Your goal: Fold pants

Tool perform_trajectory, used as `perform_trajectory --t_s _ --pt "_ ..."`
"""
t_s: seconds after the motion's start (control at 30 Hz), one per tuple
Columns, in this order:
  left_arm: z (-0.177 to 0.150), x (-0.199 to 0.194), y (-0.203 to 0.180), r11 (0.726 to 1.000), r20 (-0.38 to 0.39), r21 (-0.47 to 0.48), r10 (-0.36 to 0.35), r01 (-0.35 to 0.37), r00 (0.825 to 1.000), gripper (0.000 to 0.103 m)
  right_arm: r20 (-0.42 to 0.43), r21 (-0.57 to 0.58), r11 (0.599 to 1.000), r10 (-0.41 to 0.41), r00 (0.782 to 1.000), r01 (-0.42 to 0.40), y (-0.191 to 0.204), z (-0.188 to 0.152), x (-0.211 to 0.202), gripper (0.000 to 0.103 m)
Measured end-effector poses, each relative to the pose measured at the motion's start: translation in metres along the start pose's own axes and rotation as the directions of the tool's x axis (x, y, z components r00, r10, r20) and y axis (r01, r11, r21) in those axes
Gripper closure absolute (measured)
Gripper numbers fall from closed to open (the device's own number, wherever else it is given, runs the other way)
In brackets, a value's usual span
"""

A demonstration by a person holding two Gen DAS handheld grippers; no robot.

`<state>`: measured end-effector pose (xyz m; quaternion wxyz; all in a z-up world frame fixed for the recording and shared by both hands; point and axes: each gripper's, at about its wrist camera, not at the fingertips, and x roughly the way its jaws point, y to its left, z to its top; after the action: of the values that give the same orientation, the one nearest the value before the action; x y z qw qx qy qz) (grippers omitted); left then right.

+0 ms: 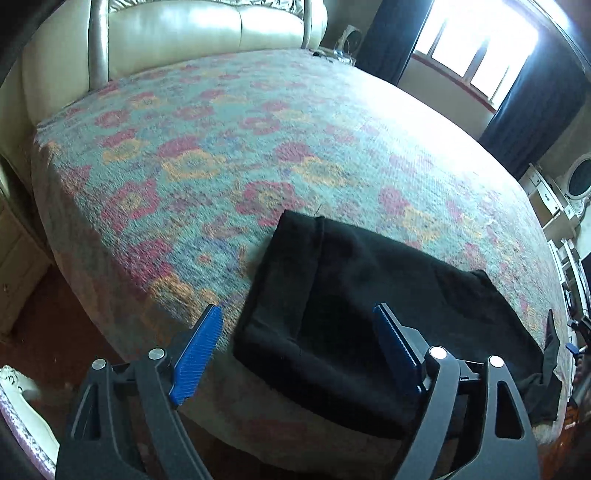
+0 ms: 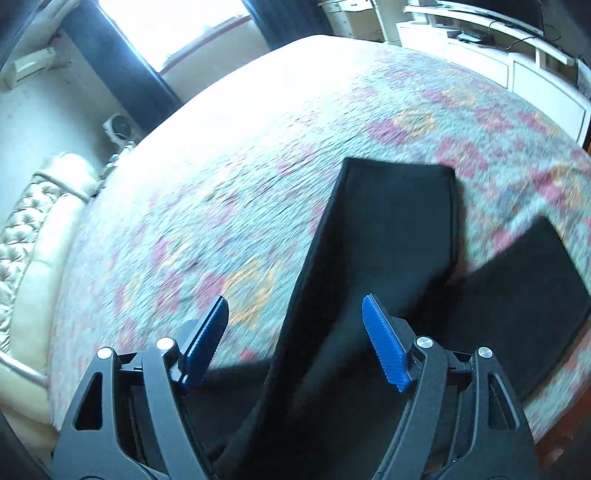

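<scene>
Black pants (image 1: pixel 369 302) lie on the flowered bedspread (image 1: pixel 221 166) near the bed's front edge, with one part folded over in a thicker strip at their left side. My left gripper (image 1: pixel 299 332) is open above that folded part, its blue pads (image 1: pixel 197 354) apart and holding nothing. In the right wrist view the pants (image 2: pixel 388 240) lie with two legs spread apart, one long leg running ahead and the other (image 2: pixel 532 295) off to the right. My right gripper (image 2: pixel 293 325) is open above the near part of the long leg, empty. That view is blurred.
A cream padded headboard (image 1: pixel 207 29) stands at the far end of the bed. A window with dark curtains (image 1: pixel 480 44) is at the far right. White cabinets (image 2: pixel 498 62) stand beyond the bed. A brown floor (image 1: pixel 74 325) shows beside the bed.
</scene>
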<state>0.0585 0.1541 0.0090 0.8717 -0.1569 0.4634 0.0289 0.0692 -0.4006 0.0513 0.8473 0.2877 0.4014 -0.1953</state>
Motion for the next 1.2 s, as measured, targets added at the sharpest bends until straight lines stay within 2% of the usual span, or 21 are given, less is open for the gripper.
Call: perform_trajectory --t_s 0.07,0.13,0.23,0.3,0.33,0.37,0.43,0.47,0.5,0.53,0.6,0.7,0.77,0.83,0.9,0.97,1.03,1.13,1.2 --pt "-0.001 0.009 0.003 1.0 -0.036 -0.005 -0.005 0.005 0.999 0.021 -0.013 0.0 0.995 -0.101 0.995 0.101 0.003 0.029 0.028 0.028" --pt "-0.004 0.012 0.003 1.0 -0.056 -0.012 -0.007 0.006 0.998 0.021 -0.058 -0.021 0.979 -0.202 0.978 0.201 0.008 0.05 0.061 0.028" --pt "-0.005 0.015 0.004 1.0 -0.058 -0.023 -0.017 0.015 0.998 0.021 -0.084 -0.057 0.946 -0.322 0.943 0.318 0.007 0.061 0.095 0.028" --pt "-0.005 0.014 0.002 1.0 -0.054 -0.011 -0.012 0.012 0.998 0.021 -0.141 -0.114 0.916 -0.399 0.906 0.386 0.002 0.059 0.116 0.028" --pt "-0.006 0.014 0.0 1.0 -0.054 0.0 -0.007 0.007 0.999 0.021 -0.163 -0.136 0.909 -0.414 0.896 0.395 -0.003 0.056 0.123 0.032" --pt "-0.007 0.015 -0.002 1.0 -0.057 0.01 -0.003 0.003 0.998 0.021 -0.164 -0.133 0.912 -0.407 0.899 0.389 -0.008 0.053 0.124 0.038" --pt "-0.008 0.017 -0.004 1.0 -0.079 0.025 -0.005 0.007 0.997 0.021 -0.138 -0.059 0.944 -0.33 0.934 0.325 -0.026 0.049 0.111 0.07" --pt "-0.009 0.019 -0.005 1.0 -0.093 0.027 -0.011 0.013 0.996 0.021 -0.131 -0.027 0.961 -0.278 0.952 0.277 -0.034 0.047 0.104 0.08" --pt "-0.01 0.021 -0.004 1.0 -0.104 0.026 -0.014 0.016 0.994 0.021 -0.119 0.027 0.981 -0.19 0.975 0.194 -0.047 0.045 0.091 0.098" --pt "-0.011 0.021 -0.005 1.0 -0.111 0.024 -0.009 0.012 0.994 0.021 -0.092 0.074 0.988 -0.128 0.988 0.135 -0.059 0.041 0.075 0.097" --pt "-0.012 0.02 -0.006 1.0 -0.104 0.024 -0.016 0.018 0.994 0.021 -0.002 0.125 0.991 -0.052 0.999 0.052 -0.084 0.028 0.037 0.097" --pt "-0.013 0.015 -0.012 0.998 -0.062 0.048 -0.025 0.028 0.998 0.021 0.145 0.182 0.983 -0.007 0.989 -0.019 -0.133 -0.006 -0.027 0.097" --pt "-0.014 0.014 -0.018 0.997 -0.031 0.074 -0.032 0.034 0.999 0.021 0.178 0.247 0.968 -0.007 0.984 -0.038 -0.169 -0.034 -0.048 0.097" --pt "-0.014 0.019 -0.025 0.994 -0.019 0.103 -0.044 0.046 0.999 0.019 0.158 0.333 0.941 0.002 0.987 -0.055 -0.213 -0.065 -0.05 0.097" --pt "-0.013 0.033 -0.031 0.99 -0.057 0.129 -0.051 0.058 0.997 0.017 0.112 0.401 0.913 0.036 0.993 -0.078 -0.241 -0.088 -0.04 0.097" --pt "-0.015 0.049 -0.033 0.989 -0.117 0.142 -0.033 0.05 0.993 0.017 0.143 0.47 0.866 0.117 0.983 -0.172 -0.26 -0.104 -0.032 0.097" --pt "-0.016 0.058 -0.032 0.989 -0.14 0.145 -0.016 0.036 0.99 0.017 0.165 0.48 0.855 0.133 0.977 -0.197 -0.264 -0.106 -0.032 0.097" --pt "-0.017 0.056 -0.032 0.987 -0.132 0.153 -0.025 0.045 0.991 0.017 0.173 0.484 0.849 0.148 0.974 -0.215 -0.264 -0.106 -0.032 0.087" --pt "-0.018 0.057 -0.028 0.988 -0.135 0.143 -0.039 0.059 0.99 0.017 0.192 0.495 0.837 0.157 0.969 -0.234 -0.266 -0.103 -0.03 0.085"
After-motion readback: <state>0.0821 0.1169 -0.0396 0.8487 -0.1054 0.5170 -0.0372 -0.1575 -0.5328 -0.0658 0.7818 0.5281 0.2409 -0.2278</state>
